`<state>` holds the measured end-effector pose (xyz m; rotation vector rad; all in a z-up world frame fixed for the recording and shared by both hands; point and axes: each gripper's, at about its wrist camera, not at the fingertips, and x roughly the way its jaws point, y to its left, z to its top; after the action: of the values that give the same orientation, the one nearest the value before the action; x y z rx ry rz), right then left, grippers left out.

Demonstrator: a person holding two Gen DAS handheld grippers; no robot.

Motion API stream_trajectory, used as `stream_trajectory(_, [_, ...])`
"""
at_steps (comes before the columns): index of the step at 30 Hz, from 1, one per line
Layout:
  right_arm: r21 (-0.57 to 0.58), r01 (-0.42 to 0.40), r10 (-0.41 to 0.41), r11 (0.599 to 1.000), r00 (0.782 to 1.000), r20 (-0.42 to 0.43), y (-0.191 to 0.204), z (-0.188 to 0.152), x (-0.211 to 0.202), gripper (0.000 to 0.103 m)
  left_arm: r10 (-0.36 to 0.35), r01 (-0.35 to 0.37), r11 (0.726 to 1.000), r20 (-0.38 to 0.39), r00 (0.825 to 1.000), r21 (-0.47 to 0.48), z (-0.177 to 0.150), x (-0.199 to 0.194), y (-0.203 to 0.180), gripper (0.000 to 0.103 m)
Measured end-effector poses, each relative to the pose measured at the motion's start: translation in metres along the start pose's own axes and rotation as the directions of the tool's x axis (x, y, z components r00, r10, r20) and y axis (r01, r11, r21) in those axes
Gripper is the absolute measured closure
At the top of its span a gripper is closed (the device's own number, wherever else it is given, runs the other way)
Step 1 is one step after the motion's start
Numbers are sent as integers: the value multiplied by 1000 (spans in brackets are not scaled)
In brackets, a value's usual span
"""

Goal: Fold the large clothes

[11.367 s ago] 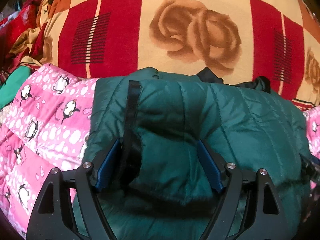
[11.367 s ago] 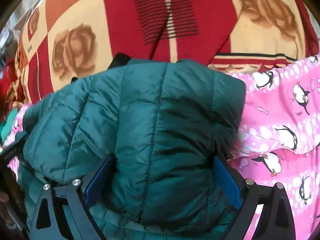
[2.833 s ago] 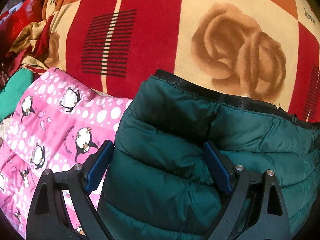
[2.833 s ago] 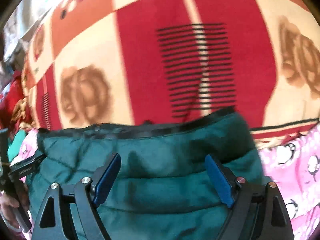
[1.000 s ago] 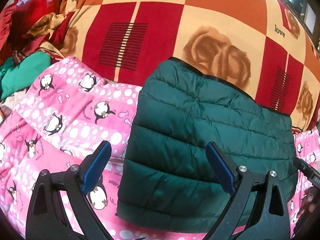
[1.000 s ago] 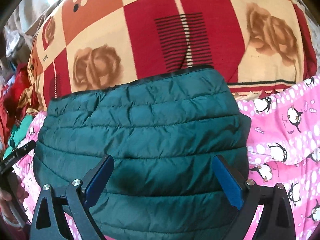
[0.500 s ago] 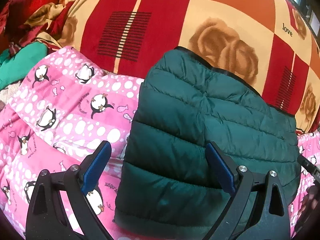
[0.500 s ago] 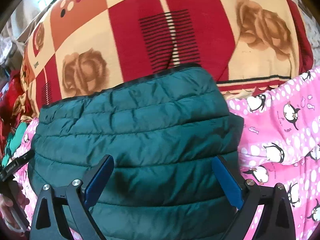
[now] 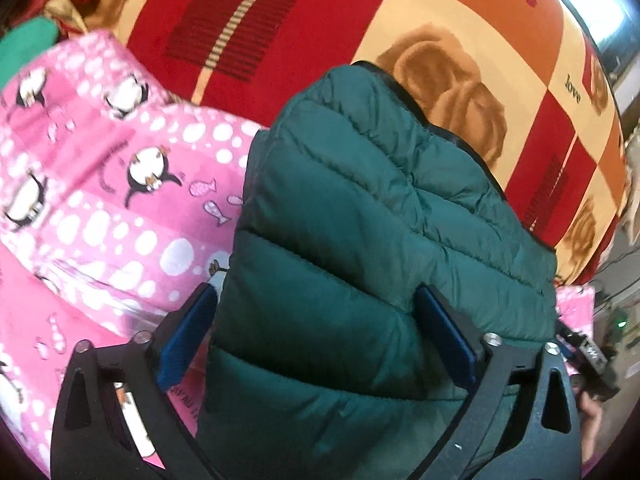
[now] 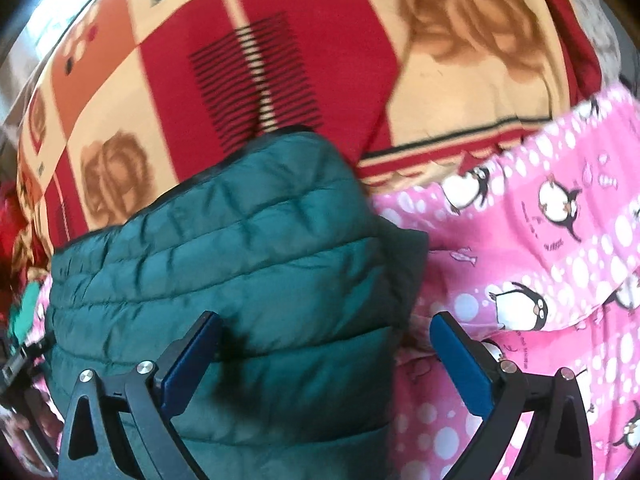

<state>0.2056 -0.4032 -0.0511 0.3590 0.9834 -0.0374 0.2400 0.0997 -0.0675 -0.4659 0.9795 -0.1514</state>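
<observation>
Folded green puffer jacket (image 9: 360, 240) lying across pink penguin blanket (image 9: 100, 200) and red rose-print blanket (image 9: 460, 20).
Left gripper (image 9: 316, 340) tilts down over the jacket's left end, right gripper (image 10: 324, 360) over its right edge; both jaws, just opening further, gape wide, each straddling padding unclamped.

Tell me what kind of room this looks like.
Probably a bedroom: a folded green puffer jacket lies on a pink penguin-print blanket spread over a red and cream rose-patterned blanket, as on a bed.
</observation>
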Motion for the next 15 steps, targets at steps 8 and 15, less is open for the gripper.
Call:
stream_trajectory(8, [93, -132, 138, 987, 989, -62, -36, 9, 32, 0, -81, 80, 996, -35, 996, -37, -1, 13, 5, 0])
stream_trajectory(15, [87, -228, 237, 970, 964, -120, -39, 20, 60, 0, -80, 80, 997, -40, 996, -9, 5, 20, 0, 0])
